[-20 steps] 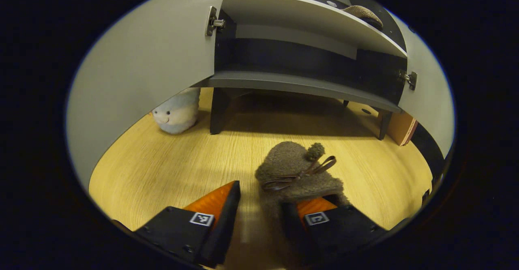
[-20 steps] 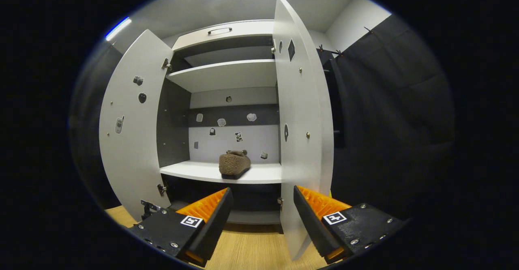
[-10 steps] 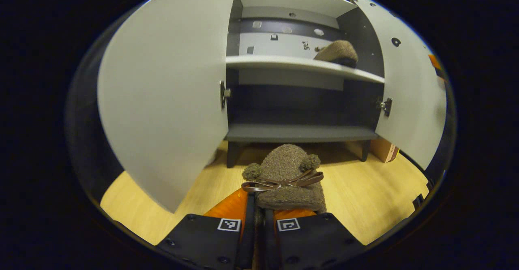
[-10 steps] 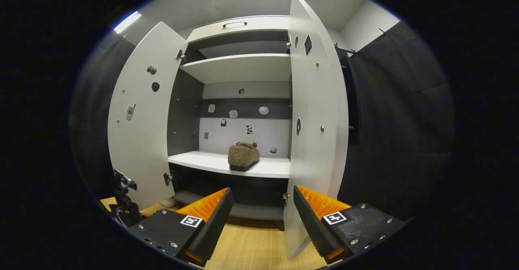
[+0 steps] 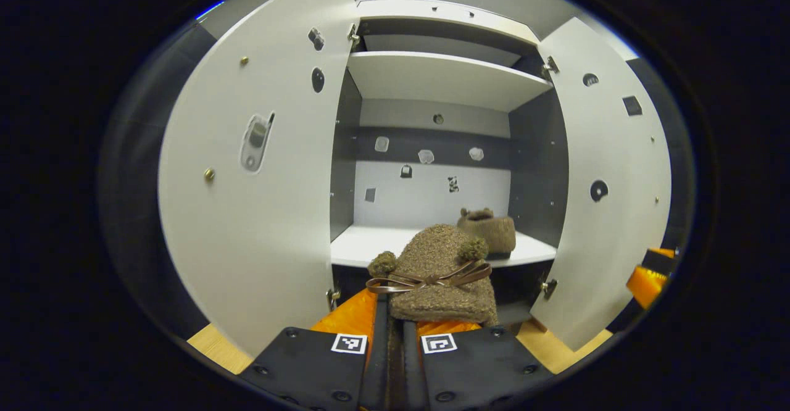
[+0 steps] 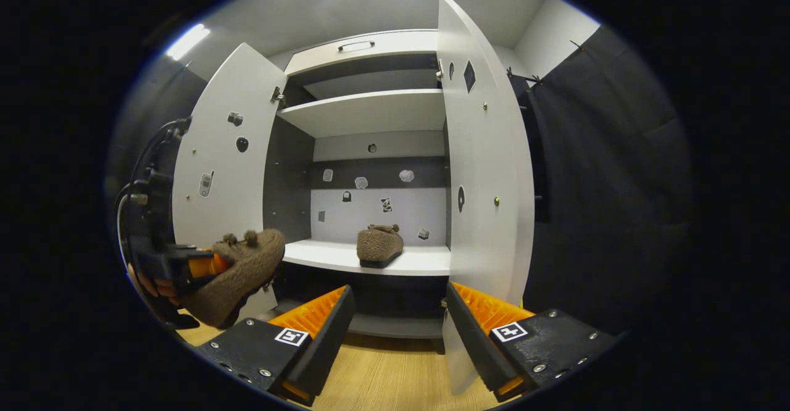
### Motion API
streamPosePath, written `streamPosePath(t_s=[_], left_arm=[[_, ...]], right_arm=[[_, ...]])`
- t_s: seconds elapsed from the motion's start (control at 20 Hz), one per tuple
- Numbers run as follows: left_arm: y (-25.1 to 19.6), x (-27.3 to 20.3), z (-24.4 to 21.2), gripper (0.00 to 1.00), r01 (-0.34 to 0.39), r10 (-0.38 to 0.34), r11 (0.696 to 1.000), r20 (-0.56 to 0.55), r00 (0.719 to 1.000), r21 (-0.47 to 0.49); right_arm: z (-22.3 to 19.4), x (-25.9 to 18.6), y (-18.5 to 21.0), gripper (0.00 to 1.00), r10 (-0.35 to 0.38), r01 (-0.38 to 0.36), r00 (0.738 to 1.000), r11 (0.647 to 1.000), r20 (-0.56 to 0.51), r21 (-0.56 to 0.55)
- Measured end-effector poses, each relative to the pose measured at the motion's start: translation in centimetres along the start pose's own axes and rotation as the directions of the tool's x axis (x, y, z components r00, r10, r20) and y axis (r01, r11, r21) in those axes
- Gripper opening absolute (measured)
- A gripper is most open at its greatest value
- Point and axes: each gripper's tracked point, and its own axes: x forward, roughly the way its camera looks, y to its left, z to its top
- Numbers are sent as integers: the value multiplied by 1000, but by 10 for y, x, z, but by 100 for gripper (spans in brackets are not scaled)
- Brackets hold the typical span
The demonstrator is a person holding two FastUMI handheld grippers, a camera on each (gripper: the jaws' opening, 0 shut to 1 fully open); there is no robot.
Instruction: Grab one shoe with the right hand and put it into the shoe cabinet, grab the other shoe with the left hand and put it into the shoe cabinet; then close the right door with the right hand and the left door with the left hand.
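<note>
Left gripper view, from the left edge across: dark booth wall, then pale left door (image 5: 259, 201) swung wide, dotted with small stickers and screws. At centre, open shoe cabinet (image 5: 432, 78) with white shelves and a grey-and-white back panel carrying more stickers. On the middle shelf (image 5: 358, 247), right of centre, one brown fuzzy shoe (image 5: 490, 232) resting flat. Lower centre, left tool (image 5: 395, 337) clenched on the second shoe (image 5: 438, 275), toe toward the shelf, bow and pompoms on top. At right, right door (image 5: 611, 201) open; strips of pale wood floor (image 5: 216, 346) at both lower corners.

Right gripper view, lower left: left tool (image 6: 197, 266) carrying that held shoe (image 6: 237, 275) in front of the left door (image 6: 213, 170). Centre: placed shoe (image 6: 379, 245) on the shelf. Bottom: right tool (image 6: 398, 324) released, fingers spread, nothing between. Right door (image 6: 484, 195) edge-on, black cloth wall beyond; grey ceiling with light strips above.
</note>
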Motion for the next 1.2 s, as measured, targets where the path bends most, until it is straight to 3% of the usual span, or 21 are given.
streamPosePath(t_s=[0.3, 0.65, 1.0, 1.1, 1.2], left_arm=[[-12, 122, 48, 18, 16, -18, 999, -36, 999, -39], [-21, 257, 22, 20, -19, 26, 999, -193, 981, 40], [-12, 301, -46, 21, -52, 77, 996, -390, 918, 75], [-16, 306, -41, 22, -42, 61, 997, -370, 927, 59], [-12, 301, -44, 29, -40, 64, 997, -382, 922, 72]], right_arm=[[7, -16, 2, 92, -14, 13, 1000, 999, 12, 36], [6, -17, -4, 92, -36, 36, 999, 999, 29, 20], [5, -11, -21, 92, -80, 79, 996, 996, 31, 33], [3, -9, -24, 92, -87, 86, 996, 996, 26, 39], [0, -8, -25, 92, -87, 86, 996, 995, 18, 45]])
